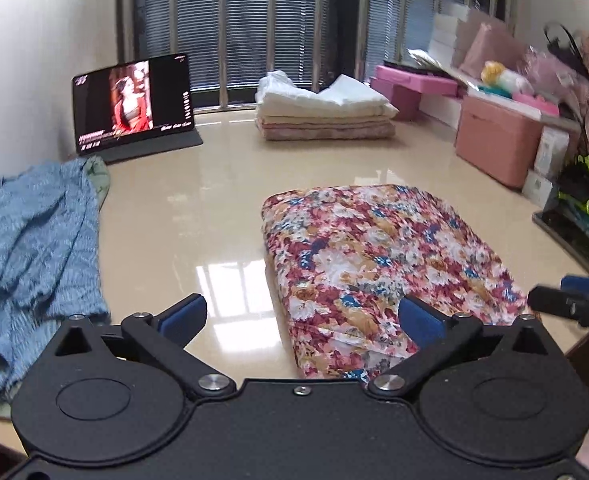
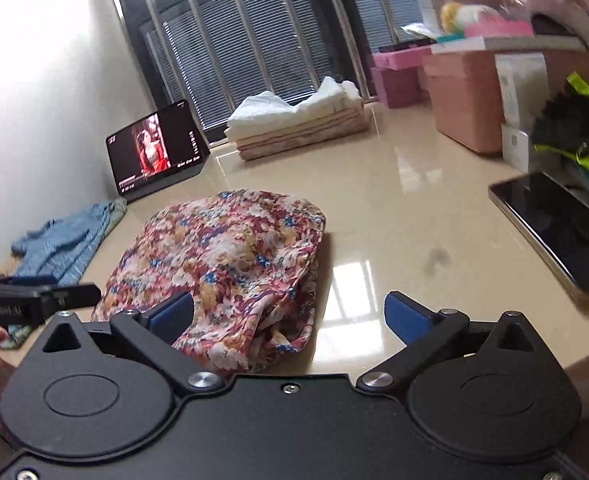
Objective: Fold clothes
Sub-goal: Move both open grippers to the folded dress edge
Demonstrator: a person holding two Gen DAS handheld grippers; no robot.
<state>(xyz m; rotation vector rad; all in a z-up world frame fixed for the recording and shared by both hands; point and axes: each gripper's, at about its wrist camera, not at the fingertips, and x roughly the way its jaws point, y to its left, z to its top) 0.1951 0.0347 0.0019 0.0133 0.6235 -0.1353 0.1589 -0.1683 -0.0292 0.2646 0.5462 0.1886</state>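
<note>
Left gripper [image 1: 300, 318] and right gripper [image 2: 288, 316] look alike: matte black bodies, two round discs at seven and five o'clock, silver screws, blue-padded fingers [image 1: 184, 316].

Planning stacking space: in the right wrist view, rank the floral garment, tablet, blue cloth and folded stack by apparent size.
1. floral garment, though nearest the camera
2. folded stack
3. blue cloth and tablet look alike, so unranked

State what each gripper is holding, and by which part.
Nothing is held. The left gripper and right gripper are both open and empty, above the near edge of the folded floral garment.
</note>
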